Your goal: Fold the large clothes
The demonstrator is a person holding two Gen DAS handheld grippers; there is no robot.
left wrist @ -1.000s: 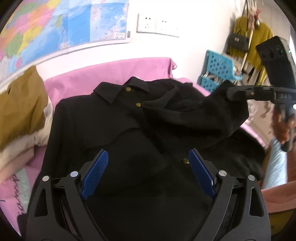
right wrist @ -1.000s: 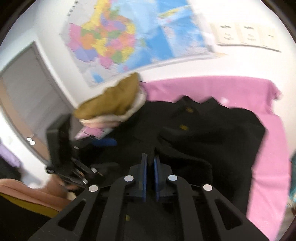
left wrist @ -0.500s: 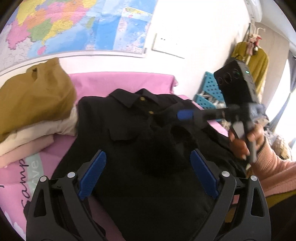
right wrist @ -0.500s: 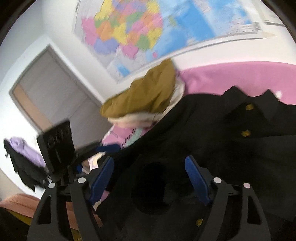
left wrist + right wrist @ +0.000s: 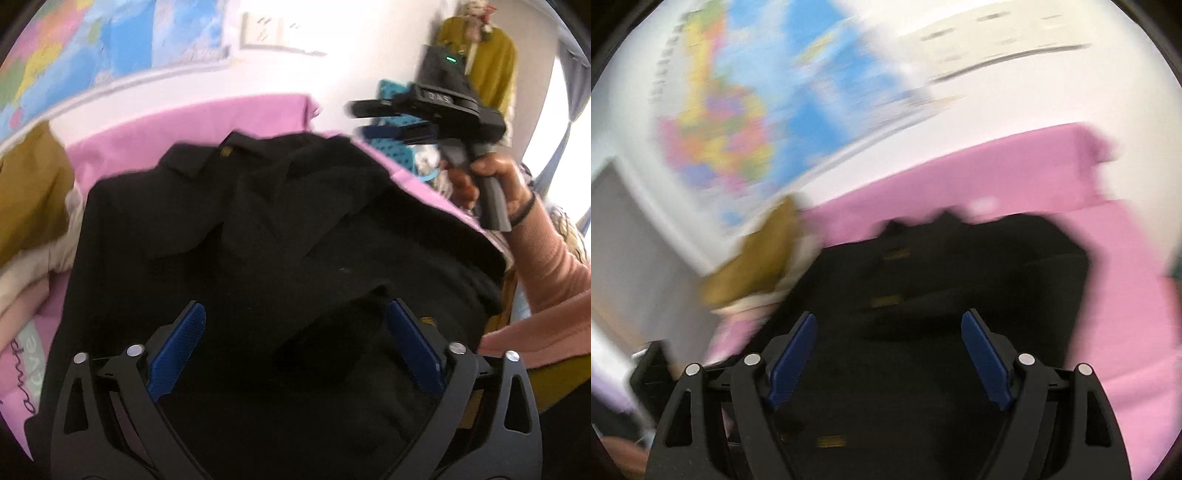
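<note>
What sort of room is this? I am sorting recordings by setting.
Probably a bedroom or living room at home: a black coat lies on a pink sheet, folded clothes are stacked beside it, and a map hangs on the wall.

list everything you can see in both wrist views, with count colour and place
black coat: one, black with gold buttons, spread on the pink sheet, sleeve folded across its front
pink sheet: one, pink, under the coat
pile of clothes: one, mustard over cream and pale pink, left of the coat
wall map: one, multicoloured, wall behind
wall sockets: a white row, right of the map
blue basket: one, turquoise, past the sheet's right edge
hanging garment: one, mustard, far right
left gripper: blue pads, over the coat, closing, nothing between
right gripper: blue pads, opening, empty
right hand: one, pink sleeve
</note>
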